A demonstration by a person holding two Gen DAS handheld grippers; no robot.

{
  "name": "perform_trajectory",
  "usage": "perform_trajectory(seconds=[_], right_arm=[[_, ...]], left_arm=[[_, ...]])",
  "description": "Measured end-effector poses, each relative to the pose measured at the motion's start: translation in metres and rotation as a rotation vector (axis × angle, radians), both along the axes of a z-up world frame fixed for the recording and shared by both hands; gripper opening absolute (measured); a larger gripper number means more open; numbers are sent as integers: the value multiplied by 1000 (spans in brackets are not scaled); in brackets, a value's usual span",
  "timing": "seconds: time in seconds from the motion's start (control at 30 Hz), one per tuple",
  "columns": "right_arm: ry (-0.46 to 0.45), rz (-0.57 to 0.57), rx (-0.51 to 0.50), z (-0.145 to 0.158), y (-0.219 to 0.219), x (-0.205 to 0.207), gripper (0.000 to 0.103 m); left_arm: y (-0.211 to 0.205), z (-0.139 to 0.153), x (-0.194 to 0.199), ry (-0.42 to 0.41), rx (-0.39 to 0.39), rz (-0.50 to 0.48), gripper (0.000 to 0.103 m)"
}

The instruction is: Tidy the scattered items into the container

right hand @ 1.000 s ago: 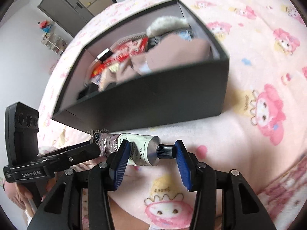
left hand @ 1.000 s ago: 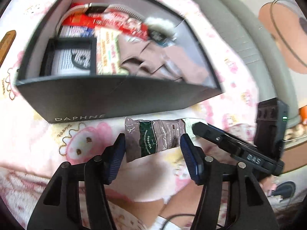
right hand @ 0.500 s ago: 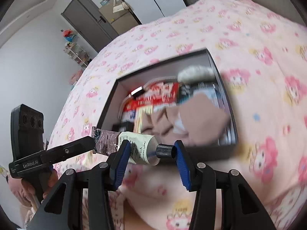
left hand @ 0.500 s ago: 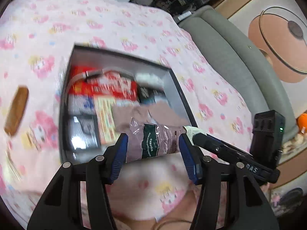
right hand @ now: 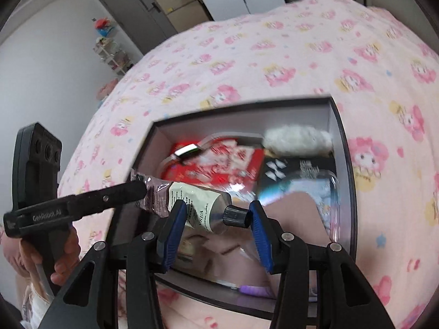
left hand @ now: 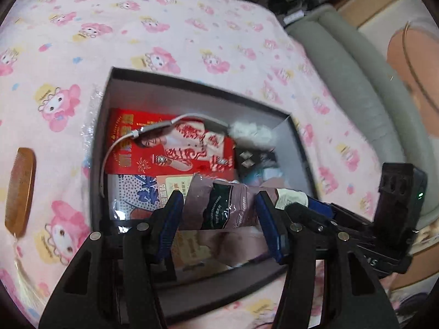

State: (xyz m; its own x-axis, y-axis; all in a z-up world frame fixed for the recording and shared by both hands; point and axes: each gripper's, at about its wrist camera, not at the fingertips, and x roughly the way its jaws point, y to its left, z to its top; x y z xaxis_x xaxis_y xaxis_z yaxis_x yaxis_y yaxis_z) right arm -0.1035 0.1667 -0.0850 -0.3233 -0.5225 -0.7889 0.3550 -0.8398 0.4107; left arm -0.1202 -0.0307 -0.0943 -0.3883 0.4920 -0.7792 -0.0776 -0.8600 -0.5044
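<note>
Pink cartoon-print blanket (left hand: 115, 27) everywhere, and we've got the hand cream tube (right hand: 197, 205) hanging over the open black box (left hand: 299, 148): left gripper (left hand: 219, 211) clamped on its crimped end, right gripper (right hand: 215, 219) clamped lengthwise from label to cap, so it drops flat. Wooden comb (left hand: 20, 189) waits outside.

Tube (right hand: 200, 208) above box (left hand: 297, 148) on blanket (left hand: 192, 27); comb (left hand: 20, 189) seemingly left of it.
</note>
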Motion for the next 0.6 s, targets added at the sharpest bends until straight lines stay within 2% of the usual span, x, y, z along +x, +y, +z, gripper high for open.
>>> perform_trajectory(seconds=[0.1, 0.2, 0.5, 0.6], right_arm=[[-52, -14, 7, -19, 6, -6, 43], [-66, -28, 21, -28, 8, -10, 43], [-95, -2, 46, -38, 2, -4, 43], [-101, -7, 33, -38, 5, -4, 43]], left_arm=[[11, -21, -7, -38, -18, -23, 56], [17, -31, -6, -48, -37, -43, 56], [18, -35, 10, -32, -102, -70, 57], [18, -35, 14, -45, -89, -81, 56]])
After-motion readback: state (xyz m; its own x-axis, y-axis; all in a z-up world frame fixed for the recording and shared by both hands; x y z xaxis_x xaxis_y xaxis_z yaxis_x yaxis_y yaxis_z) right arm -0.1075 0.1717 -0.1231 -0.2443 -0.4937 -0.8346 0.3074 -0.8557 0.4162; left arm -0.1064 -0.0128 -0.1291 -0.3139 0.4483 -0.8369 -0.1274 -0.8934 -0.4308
